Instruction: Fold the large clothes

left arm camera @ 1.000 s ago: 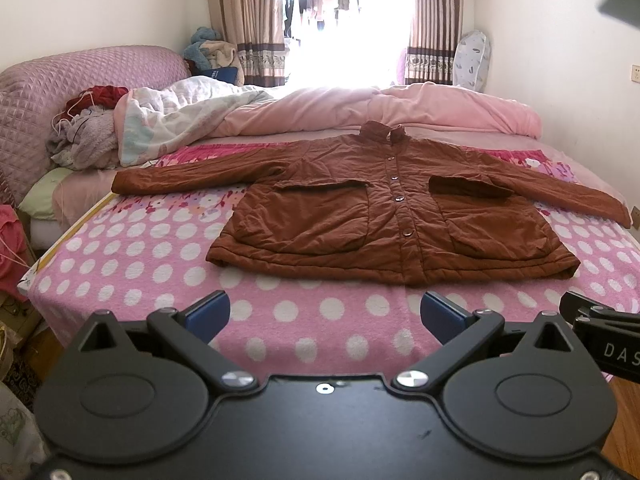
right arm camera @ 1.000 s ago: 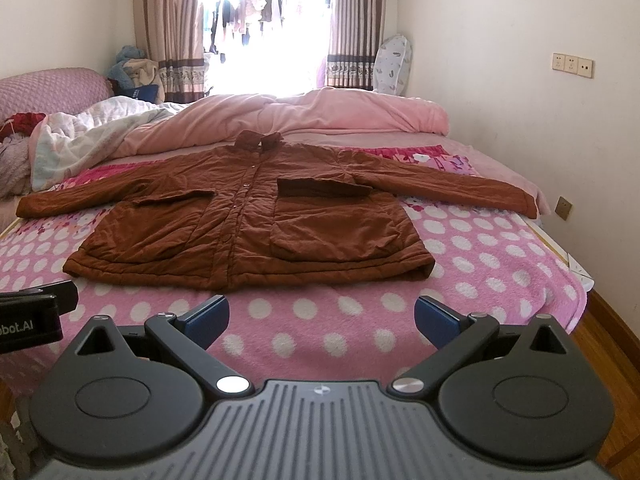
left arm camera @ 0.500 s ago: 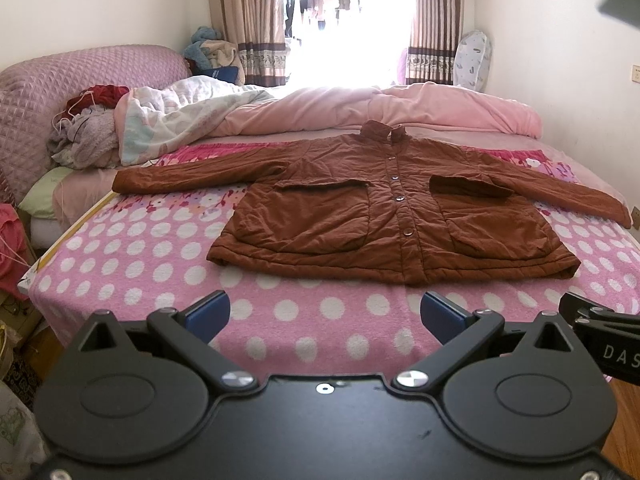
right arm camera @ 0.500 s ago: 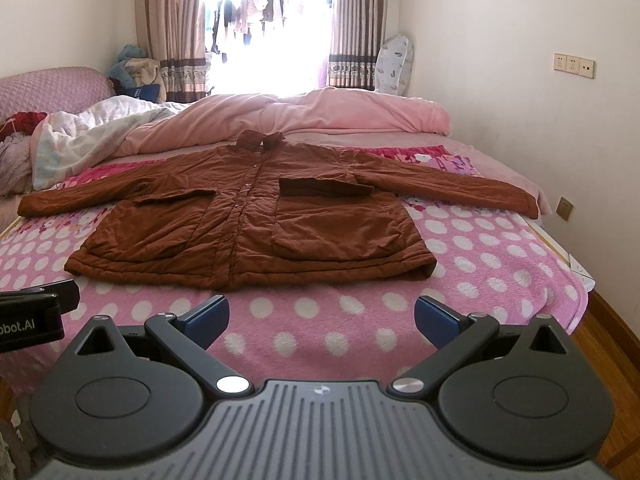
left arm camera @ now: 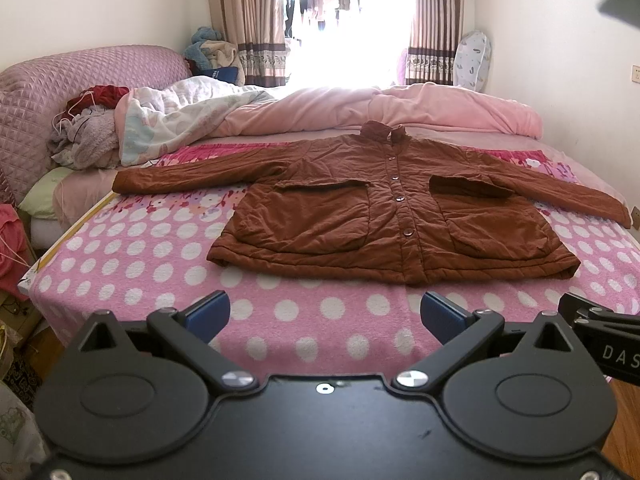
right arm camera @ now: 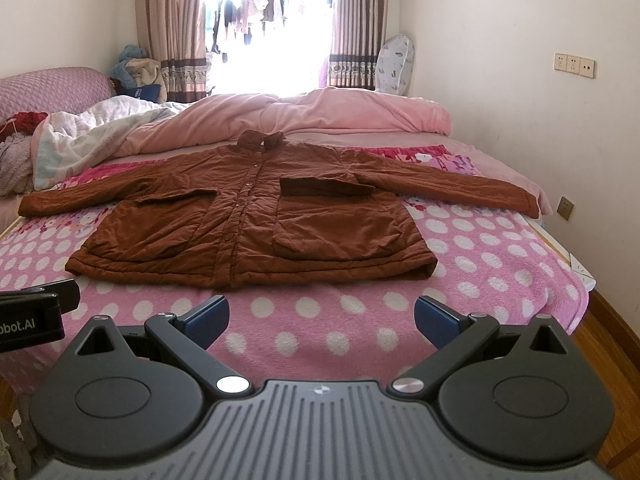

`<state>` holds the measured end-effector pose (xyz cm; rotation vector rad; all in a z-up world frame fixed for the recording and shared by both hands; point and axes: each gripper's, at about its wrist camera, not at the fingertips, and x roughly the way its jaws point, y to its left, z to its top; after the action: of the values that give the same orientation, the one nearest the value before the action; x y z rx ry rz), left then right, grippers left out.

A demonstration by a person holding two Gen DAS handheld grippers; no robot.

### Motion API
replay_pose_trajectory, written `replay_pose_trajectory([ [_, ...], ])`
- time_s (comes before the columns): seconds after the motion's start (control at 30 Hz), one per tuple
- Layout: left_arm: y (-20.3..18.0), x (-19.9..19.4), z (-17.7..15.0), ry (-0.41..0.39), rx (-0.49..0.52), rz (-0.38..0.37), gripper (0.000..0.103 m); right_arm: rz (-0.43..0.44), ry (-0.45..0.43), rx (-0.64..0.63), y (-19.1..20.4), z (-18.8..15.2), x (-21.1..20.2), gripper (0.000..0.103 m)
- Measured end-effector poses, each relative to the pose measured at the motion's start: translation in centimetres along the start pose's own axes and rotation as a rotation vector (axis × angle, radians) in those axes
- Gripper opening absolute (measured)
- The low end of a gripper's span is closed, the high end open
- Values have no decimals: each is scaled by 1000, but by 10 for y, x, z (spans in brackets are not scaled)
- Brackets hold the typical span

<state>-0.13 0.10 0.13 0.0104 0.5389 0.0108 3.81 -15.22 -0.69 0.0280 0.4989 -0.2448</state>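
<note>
**A:** What do you see in front of you?

**B:** I see a big brown coat [left arm camera: 396, 216] lying flat on the bed, on a pink blanket with white dots [left arm camera: 132, 256]; the coat is buttoned up; both sleeves are stretched out to the sides; the collar points to the window.

**A:** Are you holding it?

**B:** No; my left gripper [left arm camera: 325, 313] is spread wide with nothing in it; my right gripper [right arm camera: 321, 315] is spread wide too, and it holds nothing; both hang over the near edge of the blanket, a little way from the bottom edge of the coat [right arm camera: 256, 232].

**A:** What else is on the bed?

**B:** A fluffy pink quilt [left arm camera: 400, 108] is bunched up behind the collar; a white blanket [left arm camera: 176, 116] is next to it on the left; a heap of clothes [left arm camera: 86, 136] sits by the purple headboard [left arm camera: 52, 92].

**A:** Can your two grippers see each other?

**B:** Yes; each one shows a bit at the edge of the other's view.
</note>
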Motion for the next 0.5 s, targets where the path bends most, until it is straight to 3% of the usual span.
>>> replay_pose_trajectory([
  [0.5,-1,-1,1,-5,4,-1,103,-1,-1,-1,1,1,0,103],
])
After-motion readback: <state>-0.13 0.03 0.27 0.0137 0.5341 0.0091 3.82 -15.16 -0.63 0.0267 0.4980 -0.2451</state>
